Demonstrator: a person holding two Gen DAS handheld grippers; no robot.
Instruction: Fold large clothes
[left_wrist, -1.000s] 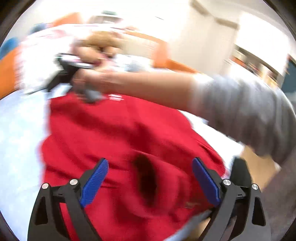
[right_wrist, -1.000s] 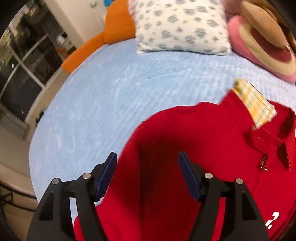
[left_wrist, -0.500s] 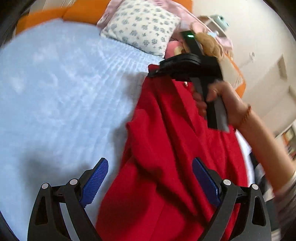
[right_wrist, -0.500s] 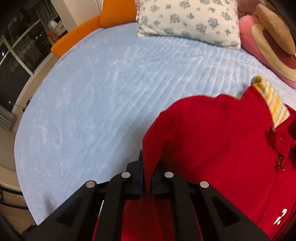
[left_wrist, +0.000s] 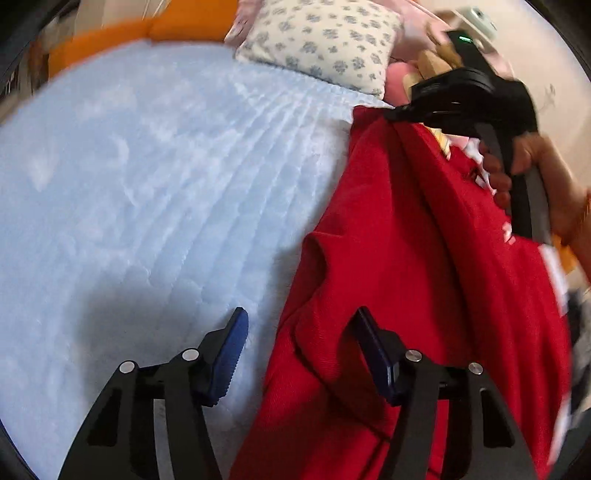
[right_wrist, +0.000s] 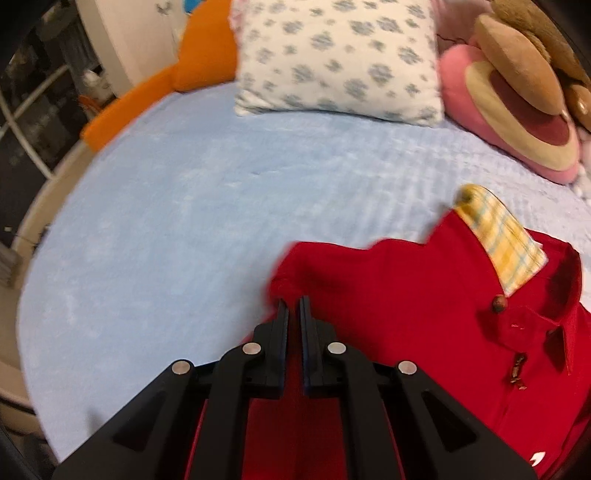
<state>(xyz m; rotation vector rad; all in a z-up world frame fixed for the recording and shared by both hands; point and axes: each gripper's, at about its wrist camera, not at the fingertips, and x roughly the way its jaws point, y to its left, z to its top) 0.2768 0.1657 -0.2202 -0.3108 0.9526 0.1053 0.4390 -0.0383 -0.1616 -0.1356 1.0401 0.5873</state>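
Left wrist view, nearest first: the left gripper (left_wrist: 299, 350) stood with its blue pads spread and nothing between them, the pad at 5 o'clock already over the hanging edge of the red shirt (left_wrist: 417, 266), the other over bare blue bedspread (left_wrist: 140, 177). Farther up, toward 2 o'clock, the right gripper (left_wrist: 397, 112) pinched the shirt's upper edge and held it lifted, cloth draping down from that point.

Right wrist view showed the same grip from close in: the jaws were pressed together on a fold of red fabric at 6 o'clock, and beyond them the yellow plaid collar lining (right_wrist: 498, 236) and buttoned placket lay at 3 o'clock.

By my judgement this was the pick-up step, one corner held and the second not yet taken. The next move called for the left gripper to slide toward 3 o'clock until the cloth edge sat between its pads, then close, so both could spread the shirt flat.

Open bedspread ran wide from 9 to 12 o'clock, good room for laying it out. A floral pillow (right_wrist: 340, 55) and a pink plush cushion (right_wrist: 513, 122) bounded the far side from 12 to 2 o'clock, and the bed's rim curved away at 8 o'clock.
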